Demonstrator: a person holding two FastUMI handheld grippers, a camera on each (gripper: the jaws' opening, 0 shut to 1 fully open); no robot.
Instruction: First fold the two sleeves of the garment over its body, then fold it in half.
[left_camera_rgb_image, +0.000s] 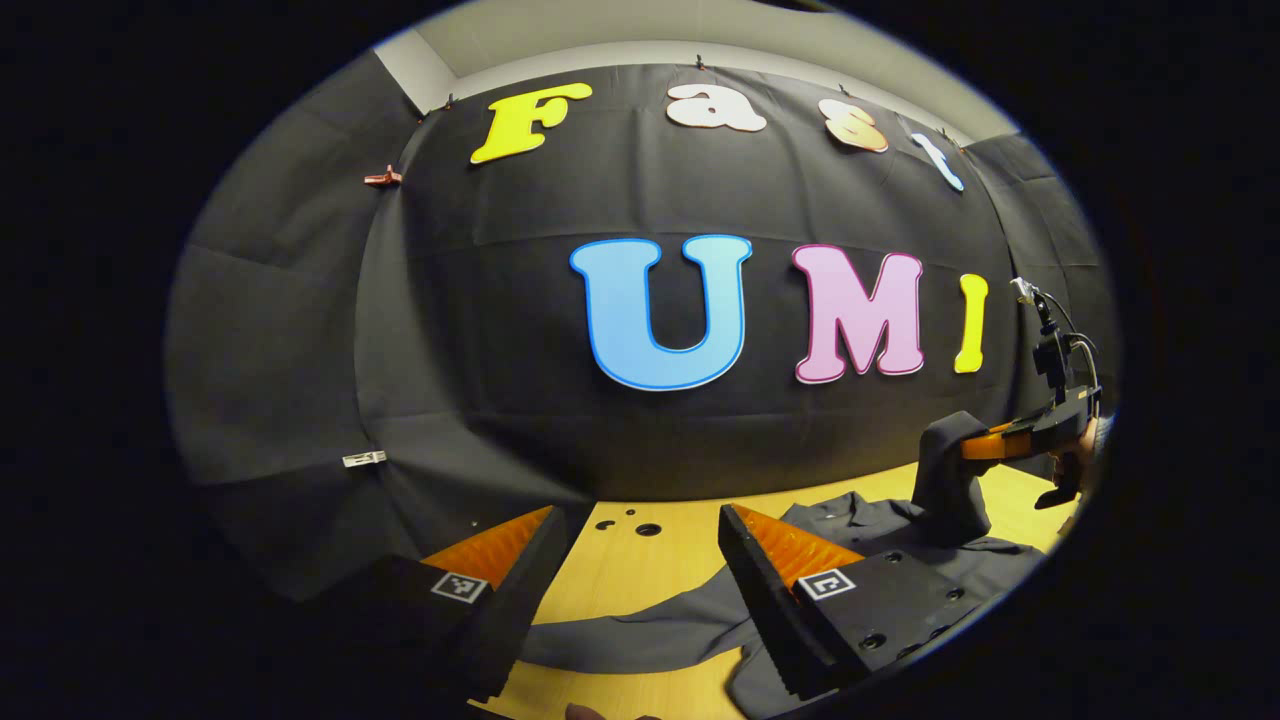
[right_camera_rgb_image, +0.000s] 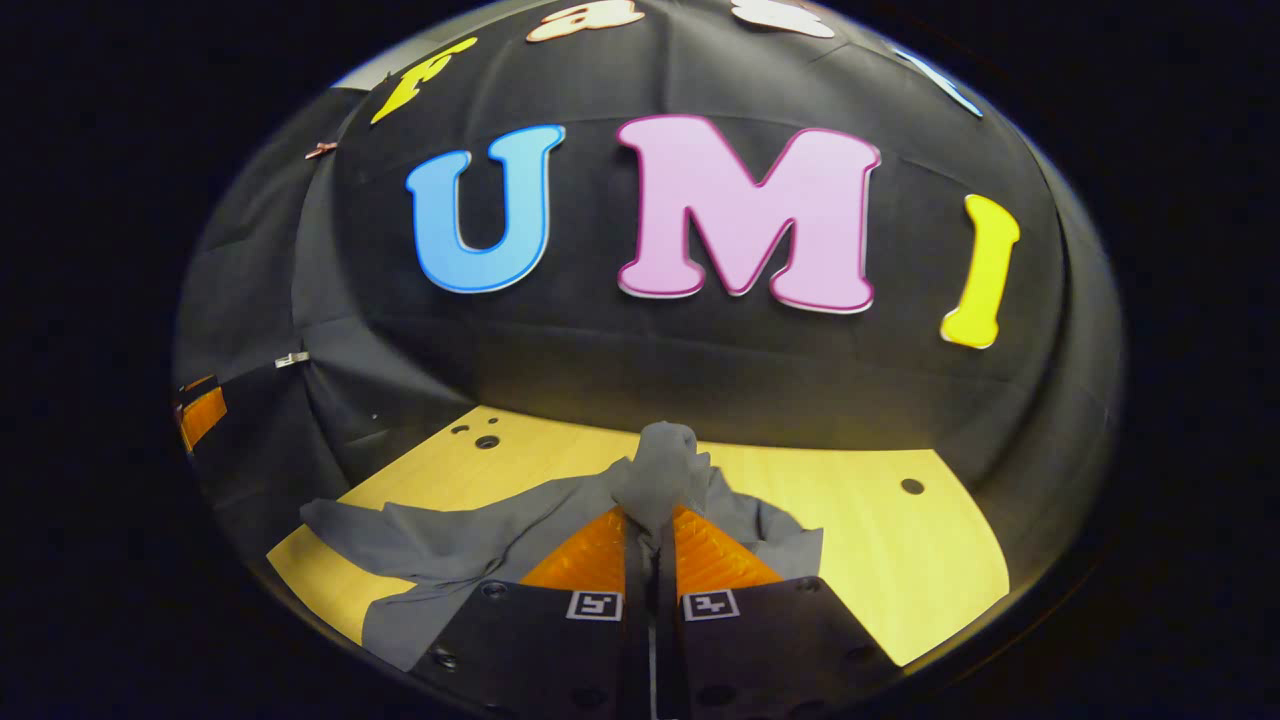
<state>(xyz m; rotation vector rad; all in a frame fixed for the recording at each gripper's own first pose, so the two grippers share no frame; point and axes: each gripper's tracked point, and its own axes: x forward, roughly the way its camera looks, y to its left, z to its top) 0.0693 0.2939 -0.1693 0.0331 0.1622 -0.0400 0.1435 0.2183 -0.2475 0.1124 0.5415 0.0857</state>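
Note:
A dark grey garment (left_camera_rgb_image: 880, 530) lies spread on the wooden table (left_camera_rgb_image: 620, 570). One sleeve (left_camera_rgb_image: 640, 635) stretches flat to the left below my left gripper (left_camera_rgb_image: 640, 545), which hovers open above the cloth with nothing between its fingers. At the far right the right gripper (left_camera_rgb_image: 985, 445) holds the other sleeve (left_camera_rgb_image: 950, 480) lifted in a peak. In the right gripper view, my right gripper (right_camera_rgb_image: 650, 515) is shut on that raised sleeve (right_camera_rgb_image: 665, 465), with the garment body (right_camera_rgb_image: 450, 550) trailing down to the left on the table (right_camera_rgb_image: 870, 540).
The booth's black cloth wall stands close behind the table. Small round holes (left_camera_rgb_image: 648, 529) mark the tabletop near the back left, and one hole (right_camera_rgb_image: 911, 486) at the right. Bare wood lies right of the garment. A hand (left_camera_rgb_image: 1075, 465) holds the right gripper.

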